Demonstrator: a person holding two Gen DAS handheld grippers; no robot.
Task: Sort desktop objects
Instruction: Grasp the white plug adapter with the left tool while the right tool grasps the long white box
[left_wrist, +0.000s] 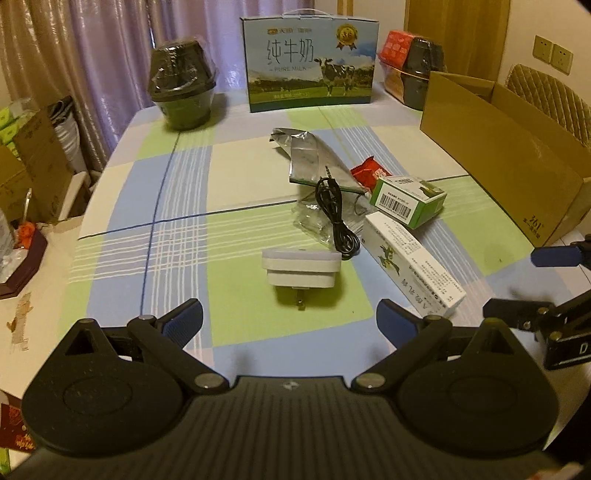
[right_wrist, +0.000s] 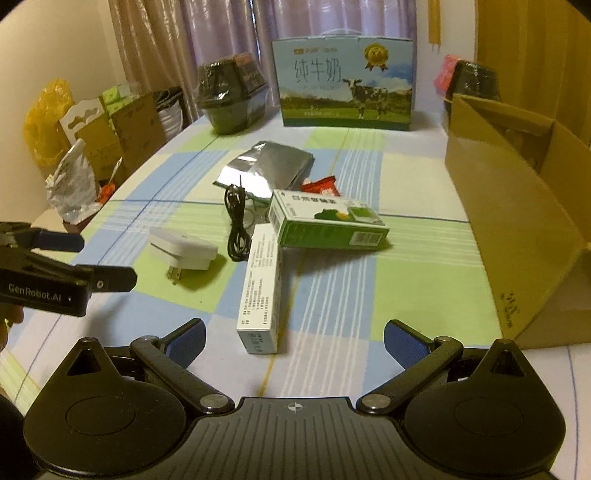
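1. The left gripper (left_wrist: 290, 319) is seen nearest the left wrist camera, its blue-padded fingers spread wide apart with nothing held between them, above the checked tablecloth (left_wrist: 177, 229).
2. Just ahead of it, a white plug adapter (left_wrist: 301, 271) is laid on a green square of the cloth, its metal prongs pointed toward the camera.
3. The right gripper (right_wrist: 293, 341) is likewise held with its fingers wide apart and empty; a long white carton (right_wrist: 260, 291) is lined up just in front of it, end-on.
4. A green and white box (right_wrist: 325, 221) is propped on the far end of the white carton, tilted.
5. A coiled black audio cable (left_wrist: 334, 218) is laid between the adapter and the two boxes, partly over a clear plastic wrapper (left_wrist: 314, 221).
6. Beyond the cable, a silver foil bag (left_wrist: 314, 155) is spread flat, and a red snack packet (left_wrist: 371, 171) is tucked beside the green box.
7. An open cardboard box (left_wrist: 498, 155) is stood at the right edge of the table.
8. At the far edge, a milk carton case (left_wrist: 310, 61) printed with a cow is flanked by dark wrapped bowls (left_wrist: 183, 85).
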